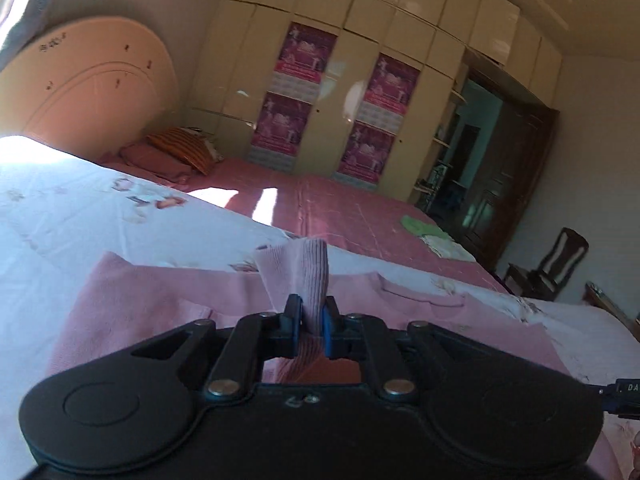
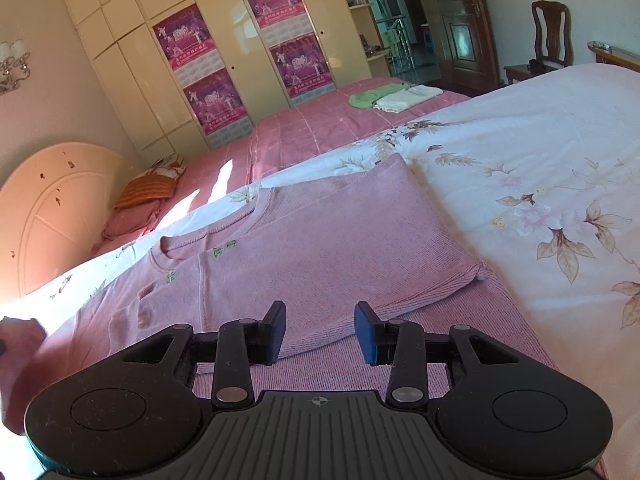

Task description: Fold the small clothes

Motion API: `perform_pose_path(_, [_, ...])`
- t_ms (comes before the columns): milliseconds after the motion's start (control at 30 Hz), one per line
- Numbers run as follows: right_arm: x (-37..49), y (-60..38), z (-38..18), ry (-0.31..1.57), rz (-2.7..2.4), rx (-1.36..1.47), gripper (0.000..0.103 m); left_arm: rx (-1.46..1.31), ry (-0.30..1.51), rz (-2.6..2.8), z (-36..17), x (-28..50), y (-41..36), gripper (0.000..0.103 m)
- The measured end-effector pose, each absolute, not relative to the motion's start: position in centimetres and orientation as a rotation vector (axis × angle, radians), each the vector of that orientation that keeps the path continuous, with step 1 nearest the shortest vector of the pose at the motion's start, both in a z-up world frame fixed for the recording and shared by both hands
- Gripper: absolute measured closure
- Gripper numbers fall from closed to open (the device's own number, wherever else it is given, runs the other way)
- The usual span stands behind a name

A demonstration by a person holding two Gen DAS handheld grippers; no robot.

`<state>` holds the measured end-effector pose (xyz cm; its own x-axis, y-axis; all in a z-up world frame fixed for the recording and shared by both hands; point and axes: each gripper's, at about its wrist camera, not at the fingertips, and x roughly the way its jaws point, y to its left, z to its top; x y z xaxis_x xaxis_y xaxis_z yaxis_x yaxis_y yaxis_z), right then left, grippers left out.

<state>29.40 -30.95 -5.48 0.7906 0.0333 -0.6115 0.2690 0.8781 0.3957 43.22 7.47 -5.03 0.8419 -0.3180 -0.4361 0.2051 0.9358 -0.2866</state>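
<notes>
Item one: pink knit top [image 2: 312, 248], my landmark. I see it lying flat on the floral quilt [image 2: 540, 168], neckline toward the headboard [image 2: 52, 208], one side already folded over its body.

Item two: my left gripper [image 1: 311, 312], set over the top's near part. Its jaws are pinched narrow on a ribbed pink strip of the top [image 1: 314, 276], which stands up between the fingers.

Item three: my right gripper [image 2: 320, 332], poised at the top's near edge. Its jaws stand wide apart with nothing between them; only pink knit shows below the gap. I cannot tell whether the fingertips touch the cloth.

Item four: green cloth [image 2: 376, 94] and white cloth [image 2: 408, 100], side by side on the pink checked bedspread [image 2: 312, 128], well beyond the top.

Item five: orange striped pillow [image 2: 148, 190], beyond the top, near the headboard.

Item six: wardrobe [image 2: 132, 64] with magenta posters [image 2: 184, 38], behind the bed, far past the top.

Item seven: wooden chair [image 2: 548, 36], far beyond the top, past the quilt.
</notes>
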Motion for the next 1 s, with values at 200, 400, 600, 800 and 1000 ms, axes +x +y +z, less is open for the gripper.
perform_pose_path(200, [29.4, -32.3, -5.3, 0.647, -0.107, 0.552, 0.064, -0.109, 0.628, -0.384, -9.5, 45.2, -3.8, 0.095])
perform_pose_path(400, [30.4, -31.6, -5.1, 0.636, 0.054, 0.627, 0.064, 0.003, 0.589, -0.402, -10.8, 42.1, -5.3, 0.034])
perform_pose_path(600, [33.5, -27.5, -6.4, 0.671, 0.215, 0.643, 0.064, -0.012, 0.520, -0.134, -9.1, 38.0, 3.1, 0.034])
perform_pose_path(800, [38.0, -22.9, -9.1, 0.765, 0.300, 0.649, 0.064, -0.018, 0.638, 0.012, -10.4, 37.0, 10.5, 0.037])
perform_pose_path(1000, [40.6, -19.9, -9.6, 0.804, 0.320, 0.546, 0.086, -0.010, 0.668, -0.005, -10.8, 37.3, 11.1, 0.038])
